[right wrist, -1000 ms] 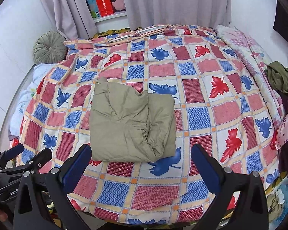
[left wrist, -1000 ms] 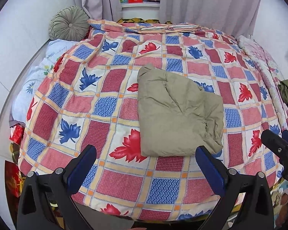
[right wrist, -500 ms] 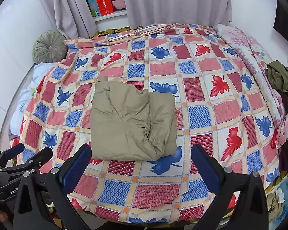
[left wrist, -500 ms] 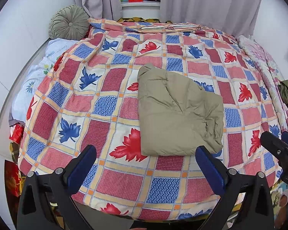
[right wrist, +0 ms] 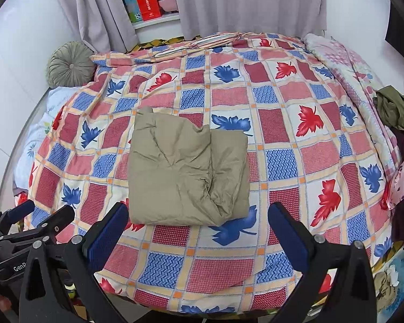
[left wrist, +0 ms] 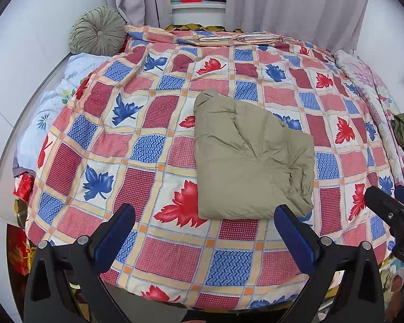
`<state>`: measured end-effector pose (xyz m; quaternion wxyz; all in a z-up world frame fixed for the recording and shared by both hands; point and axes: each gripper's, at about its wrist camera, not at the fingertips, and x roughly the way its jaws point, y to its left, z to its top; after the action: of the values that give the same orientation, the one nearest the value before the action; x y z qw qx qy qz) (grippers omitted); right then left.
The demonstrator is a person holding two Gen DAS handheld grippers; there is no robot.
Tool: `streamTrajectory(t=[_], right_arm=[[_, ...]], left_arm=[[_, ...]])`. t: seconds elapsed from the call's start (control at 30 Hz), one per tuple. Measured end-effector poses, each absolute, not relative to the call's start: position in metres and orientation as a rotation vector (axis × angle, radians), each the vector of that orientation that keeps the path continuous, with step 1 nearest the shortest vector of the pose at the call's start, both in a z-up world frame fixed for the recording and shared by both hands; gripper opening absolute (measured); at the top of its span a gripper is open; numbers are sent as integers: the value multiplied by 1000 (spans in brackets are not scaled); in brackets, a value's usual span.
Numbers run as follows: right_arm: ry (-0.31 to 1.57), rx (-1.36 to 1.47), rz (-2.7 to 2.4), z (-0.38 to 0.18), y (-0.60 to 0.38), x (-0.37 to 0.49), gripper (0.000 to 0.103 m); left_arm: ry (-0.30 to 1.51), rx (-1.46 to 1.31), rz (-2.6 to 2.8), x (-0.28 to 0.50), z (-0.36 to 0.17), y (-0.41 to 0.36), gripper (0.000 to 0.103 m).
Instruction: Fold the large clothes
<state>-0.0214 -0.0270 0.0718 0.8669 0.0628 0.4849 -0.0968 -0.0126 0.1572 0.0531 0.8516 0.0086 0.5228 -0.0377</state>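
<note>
The puffy khaki padded garment [left wrist: 251,158] lies folded into a compact rectangle near the middle of the leaf-patterned patchwork quilt [left wrist: 159,123], so the folding looks essentially done, save some rumpling at its near right corner. The left gripper [left wrist: 206,235] and right gripper [right wrist: 199,230] hover above the near edge, both spread wide, holding nothing.

Both views marginally nearer the folded garment [left wrist: 250,161].

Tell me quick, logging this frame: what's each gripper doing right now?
Left gripper: open, holding nothing, short of the folded khaki garment.
Right gripper: open, holding nothing.
</note>
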Motion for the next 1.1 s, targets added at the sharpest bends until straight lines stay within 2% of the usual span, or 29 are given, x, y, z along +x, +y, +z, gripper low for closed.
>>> streamTrajectory(t=[1.1], right_arm=[[1019,128,-194,73,-30,-19,103]], left_arm=[[1105,20,-81,-10,53,157,103]])
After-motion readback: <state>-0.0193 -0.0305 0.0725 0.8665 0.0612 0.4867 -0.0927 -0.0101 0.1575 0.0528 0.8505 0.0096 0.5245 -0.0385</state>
